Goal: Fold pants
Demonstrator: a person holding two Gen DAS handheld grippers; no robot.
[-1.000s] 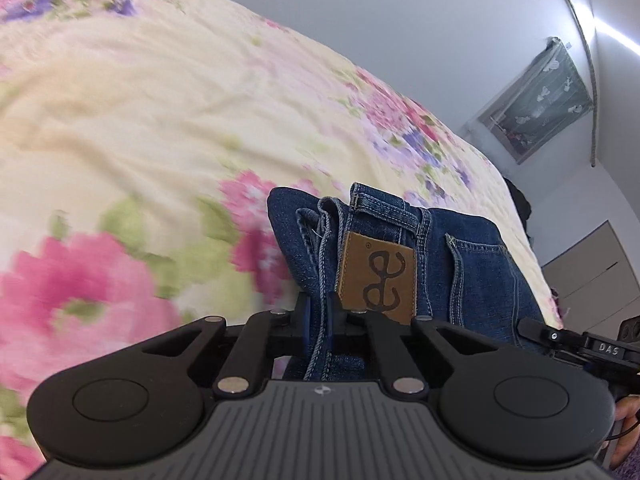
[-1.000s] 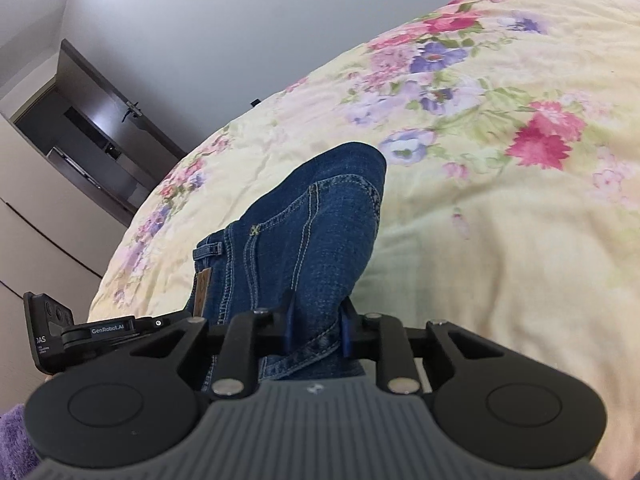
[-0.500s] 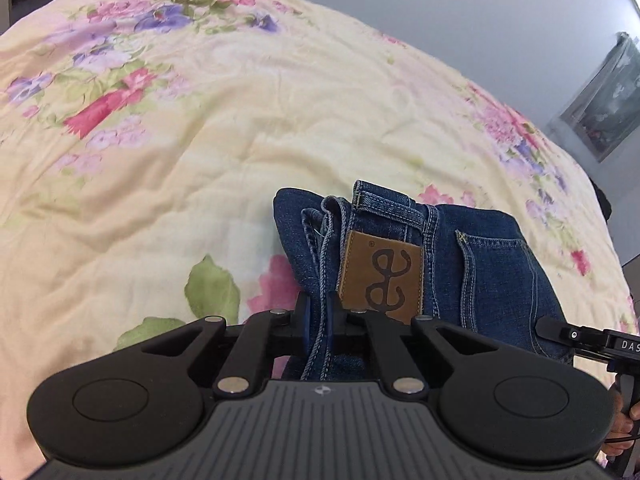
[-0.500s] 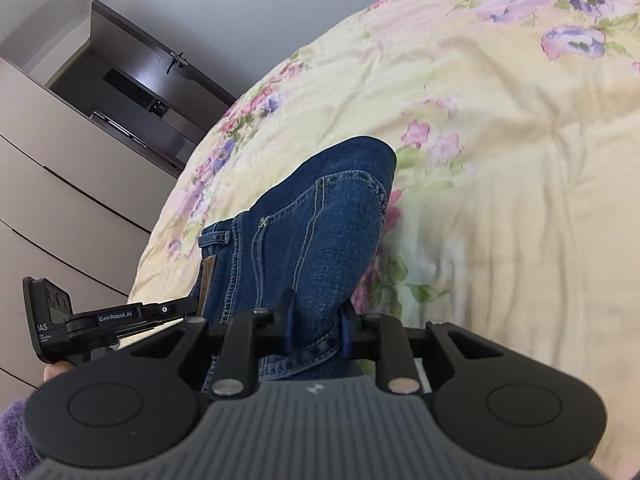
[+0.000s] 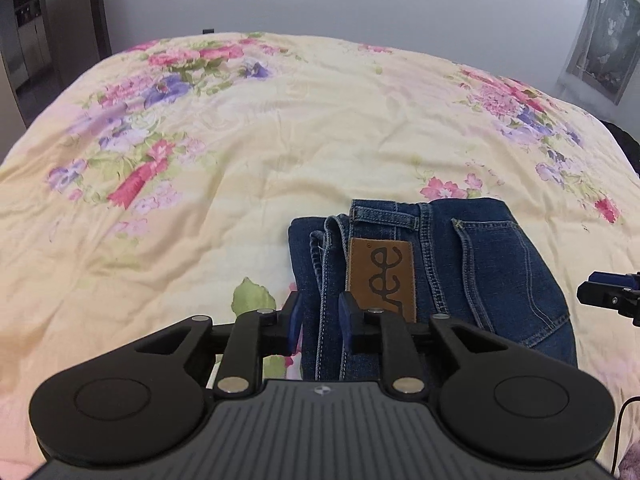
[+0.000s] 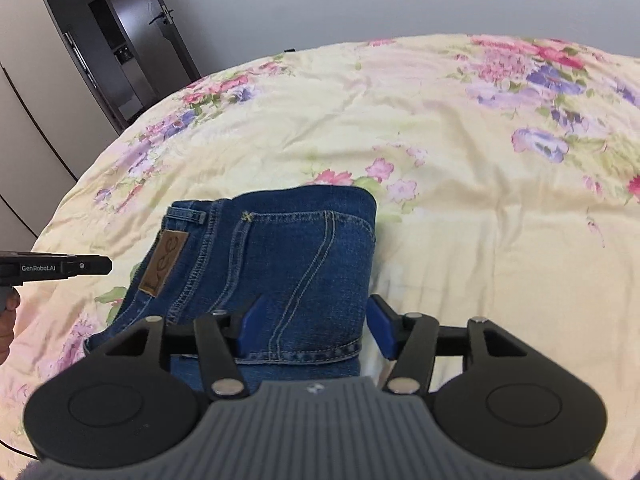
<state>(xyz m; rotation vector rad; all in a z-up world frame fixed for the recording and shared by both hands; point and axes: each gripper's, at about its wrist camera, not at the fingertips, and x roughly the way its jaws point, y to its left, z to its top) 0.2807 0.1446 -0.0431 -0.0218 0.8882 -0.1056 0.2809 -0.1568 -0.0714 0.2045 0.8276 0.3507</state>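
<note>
The folded blue jeans (image 5: 460,264) with a brown leather patch (image 5: 380,276) lie on the floral bedspread (image 5: 240,152). My left gripper (image 5: 320,320) has its blue pads a little apart around the waistband edge of the jeans. In the right wrist view the jeans (image 6: 280,256) lie flat as a compact bundle. My right gripper (image 6: 314,326) is open, its pads wide apart on either side of the bundle's near right corner. The left gripper also shows at the left edge of the right wrist view (image 6: 56,268).
The pale yellow bedspread (image 6: 480,160) with pink and purple flowers spreads all around the jeans. A grey wall and a dark doorway (image 6: 120,48) stand behind the bed. A wall hanging (image 5: 604,36) is at the far right.
The jeans came down from a tilted, lifted hold to lie flat on the bed. My right gripper opened wide and let go. My left gripper's pads have parted slightly.
</note>
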